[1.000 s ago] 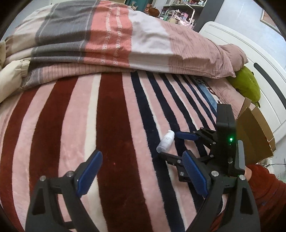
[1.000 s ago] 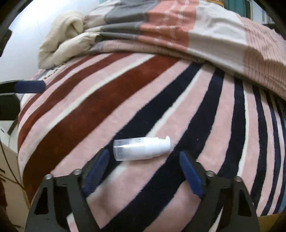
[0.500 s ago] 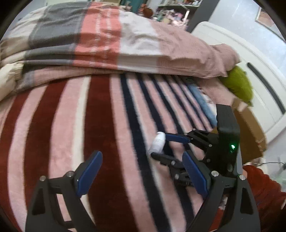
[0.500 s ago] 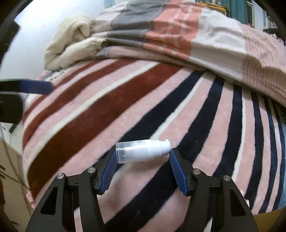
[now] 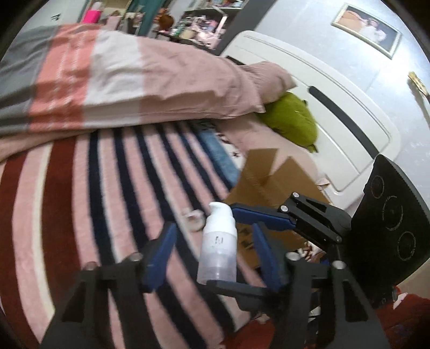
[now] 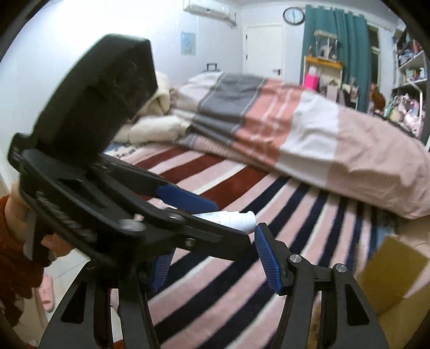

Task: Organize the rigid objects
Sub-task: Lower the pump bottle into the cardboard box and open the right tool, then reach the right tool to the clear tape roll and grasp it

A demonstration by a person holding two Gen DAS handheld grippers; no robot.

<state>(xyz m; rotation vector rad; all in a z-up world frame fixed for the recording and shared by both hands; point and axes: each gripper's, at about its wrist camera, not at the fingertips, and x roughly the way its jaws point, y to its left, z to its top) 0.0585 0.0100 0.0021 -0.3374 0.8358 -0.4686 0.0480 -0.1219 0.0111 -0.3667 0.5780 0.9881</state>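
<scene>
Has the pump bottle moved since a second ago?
Yes. The pump bottle is lifted off the striped blanket, in the right gripper, nearer the cardboard box.

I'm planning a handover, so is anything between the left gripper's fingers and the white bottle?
Nothing visible is in the way. The bottle sits between the open fingers of the left gripper, with a bare gap on each side. The right gripper clamps only its cap and base ends, clear of the left pads.

A striped blanket (image 5: 80,201) is being spread across the bed, and a folded quilt (image 5: 121,80) is being piled toward 12 o'clock. A green pillow (image 5: 293,118) is being pressed against the white headboard (image 5: 336,102) at 2 o'clock. A wall clock (image 6: 293,15) is being displayed at 12 o'clock beside teal curtains (image 6: 336,40).
</scene>
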